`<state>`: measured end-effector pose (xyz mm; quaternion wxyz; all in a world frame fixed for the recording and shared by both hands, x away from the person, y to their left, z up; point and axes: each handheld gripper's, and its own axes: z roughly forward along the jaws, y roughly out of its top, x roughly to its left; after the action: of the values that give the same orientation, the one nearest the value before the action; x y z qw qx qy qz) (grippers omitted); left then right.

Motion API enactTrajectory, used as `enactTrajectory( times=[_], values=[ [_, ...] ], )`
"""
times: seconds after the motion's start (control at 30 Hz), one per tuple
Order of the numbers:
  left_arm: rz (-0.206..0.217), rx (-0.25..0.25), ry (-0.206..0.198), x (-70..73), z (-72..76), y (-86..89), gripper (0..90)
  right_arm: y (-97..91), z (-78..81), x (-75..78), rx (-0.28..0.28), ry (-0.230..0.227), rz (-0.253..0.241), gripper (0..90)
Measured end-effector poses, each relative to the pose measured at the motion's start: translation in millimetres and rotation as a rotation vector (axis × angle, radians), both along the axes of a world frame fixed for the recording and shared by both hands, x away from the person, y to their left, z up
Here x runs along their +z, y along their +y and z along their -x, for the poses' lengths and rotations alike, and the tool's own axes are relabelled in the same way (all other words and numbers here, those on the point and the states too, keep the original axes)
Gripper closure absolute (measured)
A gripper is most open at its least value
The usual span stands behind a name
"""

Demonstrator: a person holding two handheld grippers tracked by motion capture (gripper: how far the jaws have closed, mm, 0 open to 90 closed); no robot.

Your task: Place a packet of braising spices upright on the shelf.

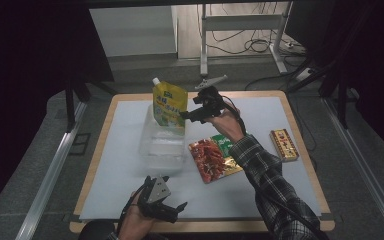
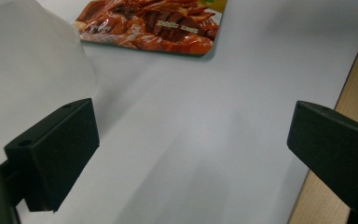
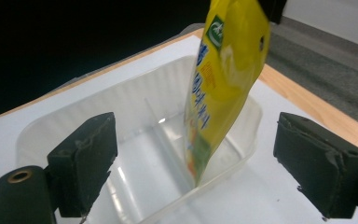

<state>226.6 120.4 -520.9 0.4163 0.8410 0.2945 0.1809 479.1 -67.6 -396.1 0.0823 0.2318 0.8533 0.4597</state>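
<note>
Now the yellow spouted pouch [image 3: 226, 79] stands almost upright in the far end of the clear plastic tray [image 3: 65, 126], at the upper middle of the high view. It can tip over, because nothing holds it: the right tool [image 3: 193, 163] is open around it without touching. The left tool [image 2: 191, 154], at the bottom of that view, is open and empty above the desk [image 2: 205, 116].

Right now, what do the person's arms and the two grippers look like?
Both grippers are black. The left gripper carries a grey three-cornered plate on top; its fingers are blocky black pads. The right gripper trails a black cable, and its fingers look worn. The right arm wears a dark plaid sleeve.
</note>
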Motion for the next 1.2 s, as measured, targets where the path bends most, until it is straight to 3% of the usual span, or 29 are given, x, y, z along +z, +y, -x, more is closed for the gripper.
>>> enactTrajectory(
  times=[0.2, 0.57, 1.2],
  values=[
    [0.017, 0.005, 0.019, 2.4, -0.2, 1.3, 3.7, -9.0, 9.4, -1.4, 0.014, 0.011, -0.004, 11.9],
    [0.012, 0.016, 0.014, 3.4, 0.2, 1.5, 4.7, -22.5, 25.5, -8.1, 0.029, 0.031, -0.005, 10.3],
    [0.004, 0.019, 0.037, 4.4, 0.0, 0.7, 6.6, -70.3, 46.3, -27.8, -0.030, 0.045, 0.019, 7.1]
  ],
)
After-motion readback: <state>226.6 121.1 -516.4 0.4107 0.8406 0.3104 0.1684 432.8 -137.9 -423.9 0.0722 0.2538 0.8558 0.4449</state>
